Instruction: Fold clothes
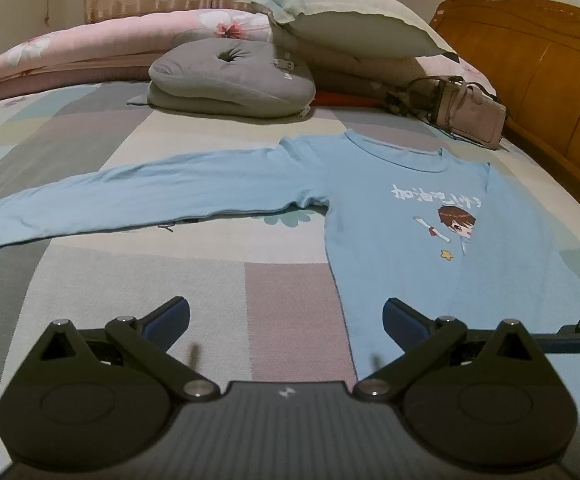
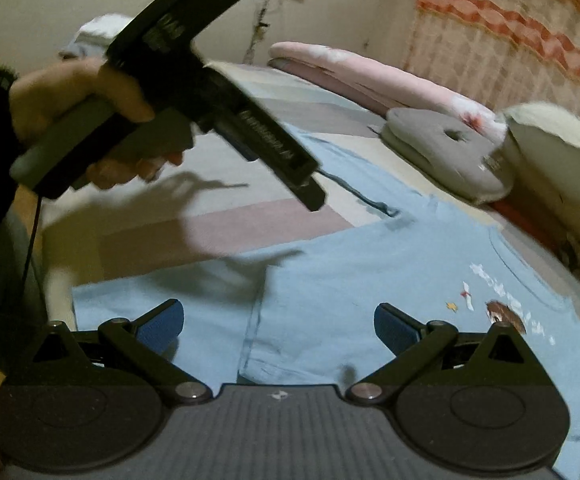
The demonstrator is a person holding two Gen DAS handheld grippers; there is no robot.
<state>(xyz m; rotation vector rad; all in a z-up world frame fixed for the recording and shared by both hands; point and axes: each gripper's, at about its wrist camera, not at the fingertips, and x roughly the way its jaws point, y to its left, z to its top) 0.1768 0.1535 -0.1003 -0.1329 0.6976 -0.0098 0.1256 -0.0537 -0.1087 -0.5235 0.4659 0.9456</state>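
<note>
- Light blue long-sleeved cotton shirt (image 1: 389, 216) with a cartoon print lies flat on the bed, chest side up, its collar toward the head edge of the bed.
- One sleeve (image 1: 130, 196) is stretched out straight toward the side edge of the bed; the other side of the shirt is folded over the body, with its edge running along the chest (image 2: 258, 320).
- Checked bedspread in grey, pink and cream squares (image 1: 170, 288) carries the shirt.
- Left gripper (image 1: 286, 322) is above the bedspread beside the shirt hem, its blue-padded jaws wide apart and holding nothing.
- Right gripper (image 2: 278, 320) is over the lower part of the shirt, jaws also wide apart and empty.
- A hand (image 2: 70, 92) holds the handle of the left gripper above the bed.
- Round grey cushion (image 1: 230, 76), a pale pillow (image 1: 349, 20) and a pink floral quilt roll (image 1: 110, 48) lie near the head edge.
- Beige handbag (image 1: 473, 116) rests by the wooden headboard (image 1: 549, 72).
</note>
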